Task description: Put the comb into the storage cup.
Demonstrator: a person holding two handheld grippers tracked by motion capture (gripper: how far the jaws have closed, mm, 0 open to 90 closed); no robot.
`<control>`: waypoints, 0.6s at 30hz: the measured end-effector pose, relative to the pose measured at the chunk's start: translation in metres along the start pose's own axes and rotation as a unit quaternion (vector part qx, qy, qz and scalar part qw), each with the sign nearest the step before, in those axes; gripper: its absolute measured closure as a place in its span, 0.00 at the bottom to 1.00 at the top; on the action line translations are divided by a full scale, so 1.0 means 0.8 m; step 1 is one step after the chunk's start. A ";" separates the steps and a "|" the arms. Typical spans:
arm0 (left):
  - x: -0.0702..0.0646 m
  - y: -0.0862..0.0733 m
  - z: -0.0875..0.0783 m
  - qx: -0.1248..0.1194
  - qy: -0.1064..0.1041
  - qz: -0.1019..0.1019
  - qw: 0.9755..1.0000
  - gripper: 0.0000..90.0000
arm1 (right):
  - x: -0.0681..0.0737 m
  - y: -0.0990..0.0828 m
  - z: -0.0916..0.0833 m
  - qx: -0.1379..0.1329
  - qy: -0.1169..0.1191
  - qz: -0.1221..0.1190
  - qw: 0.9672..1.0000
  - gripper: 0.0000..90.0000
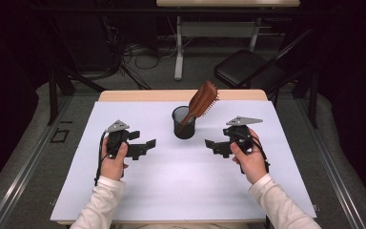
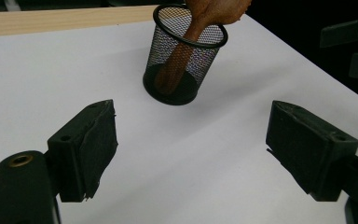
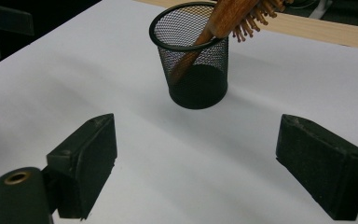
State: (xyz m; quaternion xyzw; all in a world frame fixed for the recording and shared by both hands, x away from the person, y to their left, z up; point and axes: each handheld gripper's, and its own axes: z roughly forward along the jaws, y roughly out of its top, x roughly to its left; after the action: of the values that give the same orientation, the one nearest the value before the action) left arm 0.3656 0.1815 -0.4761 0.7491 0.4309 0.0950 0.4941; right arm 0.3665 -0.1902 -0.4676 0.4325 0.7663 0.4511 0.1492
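2 hand-held grippers, both released, flank mesh cup (image 1: 184,123) w/ hairbrush (image 1: 201,101).
L hand-held gripper (image 1: 147,145) & R hand-held gripper (image 1: 210,144) empty above white tabletop (image 1: 171,186); brush handle-down, leaning in cup.

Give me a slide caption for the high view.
Wooden hairbrush standing handle-down in a black mesh cup, flanked by open left tongs and right tongs.

Brush (image 1: 203,100): glossy reddish wood w/ wooden pins; cup (image 1: 184,123): black metal mesh; table (image 1: 181,176): matt white sheet, wood edge.
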 end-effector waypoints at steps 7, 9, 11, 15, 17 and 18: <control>0.001 0.000 -0.001 0.000 0.000 0.000 1.000 0.18 | 0.002 -0.015 0.001 -0.002 0.004 0.010 1.000 0.14; 0.001 0.000 0.000 0.000 0.000 -0.001 1.000 0.18 | 0.003 -0.020 0.001 -0.001 0.004 0.009 1.000 0.14; 0.001 0.000 -0.001 0.000 0.000 -0.001 1.000 0.18 | 0.004 -0.025 0.002 -0.004 0.005 0.007 1.000 0.14; 0.001 0.000 -0.001 -0.001 0.000 -0.001 1.000 0.18 | 0.007 -0.034 0.003 -0.002 0.007 0.003 1.000 0.14; 0.001 0.000 -0.001 -0.001 -0.001 -0.001 1.000 0.18 | 0.008 -0.037 0.002 -0.003 0.006 0.000 1.000 0.14; 0.001 0.000 -0.001 -0.001 -0.001 -0.001 1.000 0.18 | 0.008 -0.039 0.002 -0.005 0.007 0.001 1.000 0.14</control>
State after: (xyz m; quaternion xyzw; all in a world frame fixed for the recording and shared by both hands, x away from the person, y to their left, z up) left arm 0.3656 0.1825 -0.4760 0.7480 0.4313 0.0942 0.4956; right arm 0.3472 -0.1910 -0.4932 0.4294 0.7647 0.4579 0.1458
